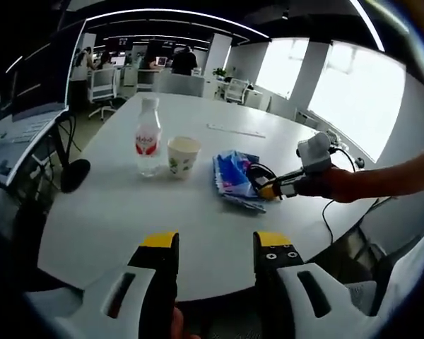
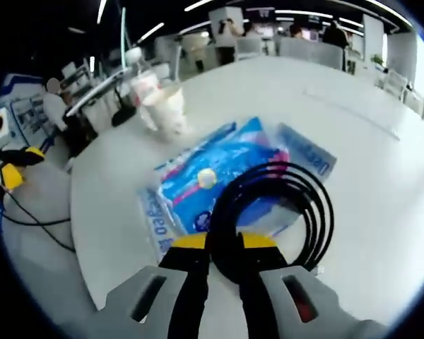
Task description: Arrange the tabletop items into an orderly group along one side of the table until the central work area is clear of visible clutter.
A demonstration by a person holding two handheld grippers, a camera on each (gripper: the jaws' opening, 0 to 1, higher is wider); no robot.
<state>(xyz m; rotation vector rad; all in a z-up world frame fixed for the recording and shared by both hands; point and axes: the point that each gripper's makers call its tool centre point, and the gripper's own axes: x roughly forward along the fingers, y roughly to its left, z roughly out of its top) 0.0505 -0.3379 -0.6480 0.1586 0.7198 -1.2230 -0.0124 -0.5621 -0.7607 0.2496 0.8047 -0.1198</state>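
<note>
A coiled black cable (image 2: 286,201) lies partly on blue tissue packets (image 2: 222,176) at the middle of the white table (image 2: 381,176). My right gripper (image 2: 224,244) is shut on the near side of the coil. In the left gripper view, the right gripper (image 1: 272,189) comes in from the right, held by a hand, with the black cable (image 1: 258,171) at its tips beside the blue packets (image 1: 232,176). A water bottle (image 1: 148,138) and a paper cup (image 1: 182,155) stand upright side by side left of the packets. My left gripper (image 1: 215,244) stands open above the table's near edge, holding nothing.
The bottle (image 2: 143,83) and cup (image 2: 168,107) stand beyond the packets in the right gripper view. A long flat white strip (image 1: 237,131) lies farther back on the table (image 1: 113,212). Office chairs (image 1: 102,88), desks and people fill the room behind. A thin cable (image 1: 325,212) hangs off the right edge.
</note>
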